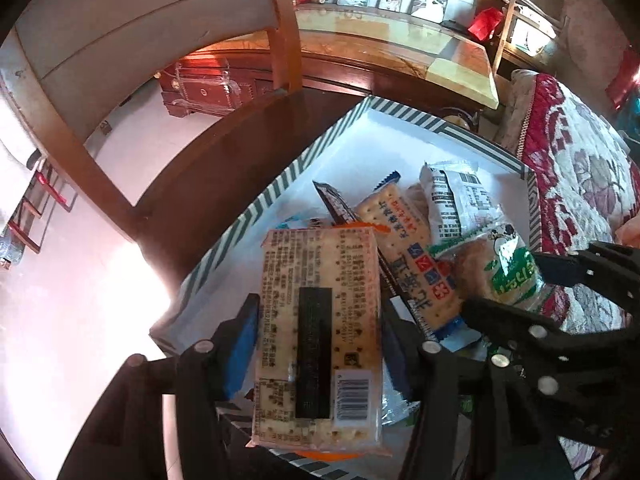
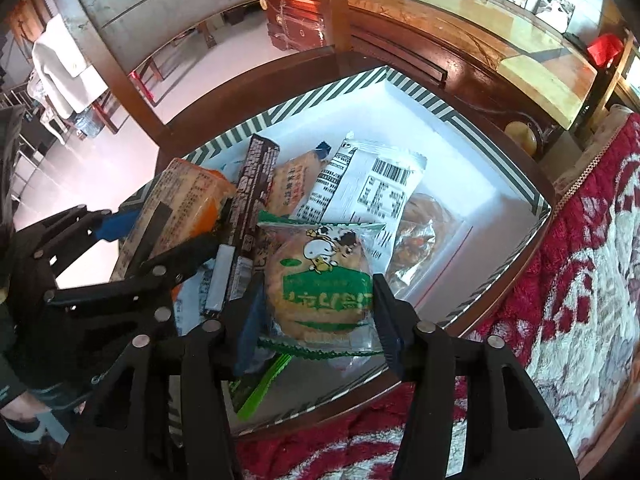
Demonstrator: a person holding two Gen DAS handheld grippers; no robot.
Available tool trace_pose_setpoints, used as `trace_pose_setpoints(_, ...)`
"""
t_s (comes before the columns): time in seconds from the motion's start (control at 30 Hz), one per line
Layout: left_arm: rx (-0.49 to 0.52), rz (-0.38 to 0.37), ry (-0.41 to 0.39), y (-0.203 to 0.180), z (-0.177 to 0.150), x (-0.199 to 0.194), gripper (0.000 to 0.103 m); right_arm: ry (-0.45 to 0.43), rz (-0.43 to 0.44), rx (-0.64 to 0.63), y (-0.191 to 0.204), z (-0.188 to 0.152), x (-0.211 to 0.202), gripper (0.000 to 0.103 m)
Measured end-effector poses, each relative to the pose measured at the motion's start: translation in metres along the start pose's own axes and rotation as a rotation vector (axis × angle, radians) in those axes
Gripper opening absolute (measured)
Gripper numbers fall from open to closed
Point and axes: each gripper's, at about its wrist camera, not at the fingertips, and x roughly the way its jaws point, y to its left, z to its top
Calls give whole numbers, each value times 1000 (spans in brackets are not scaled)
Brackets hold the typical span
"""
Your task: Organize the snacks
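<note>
A white box with a green-striped rim (image 1: 280, 184) (image 2: 320, 88) holds several snack packs. My left gripper (image 1: 320, 304) points down into it. A flat cracker pack with a black strip (image 1: 316, 320) lies between its blue pads, and a thin gap shows on the right side, so the jaws are open. My right gripper (image 2: 317, 284) straddles a round biscuit in a green-and-clear wrapper (image 2: 320, 280); its pads stand just off the wrapper, open. Each view shows the other gripper: the right gripper (image 1: 504, 286) and the left gripper (image 2: 160, 236).
In the box also lie a blue-edged cracker pack (image 1: 404, 248), a white packet (image 2: 360, 188), a dark bar (image 2: 252, 200) and a clear bag of pastry (image 2: 424, 236). The box stands on a dark wooden seat (image 1: 224, 160). A chair back (image 1: 100, 60) rises behind and a red floral quilt (image 2: 580, 280) lies right.
</note>
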Motion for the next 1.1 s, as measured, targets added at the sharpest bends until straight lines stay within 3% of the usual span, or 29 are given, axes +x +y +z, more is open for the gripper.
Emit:
trace_pose_setpoints(0.33, 1, 17, -62, 3, -5, -24, 82, -38, 18, -2, 6, -18, -29, 62)
trace_pose_setpoints(0.57, -21, 13, -109, 0, -20, -44, 90, -135, -2, 45, 7, -51, -57, 62)
trace_pose_setpoints(0.8, -33, 13, -159, -14, -34, -66, 102, -230, -110, 118, 3, -84, -77, 62)
trace_pose_setpoints(1.1, 20, 17, -214, -34, -46, -95, 103, -248, -115, 160, -3, -112, -92, 63)
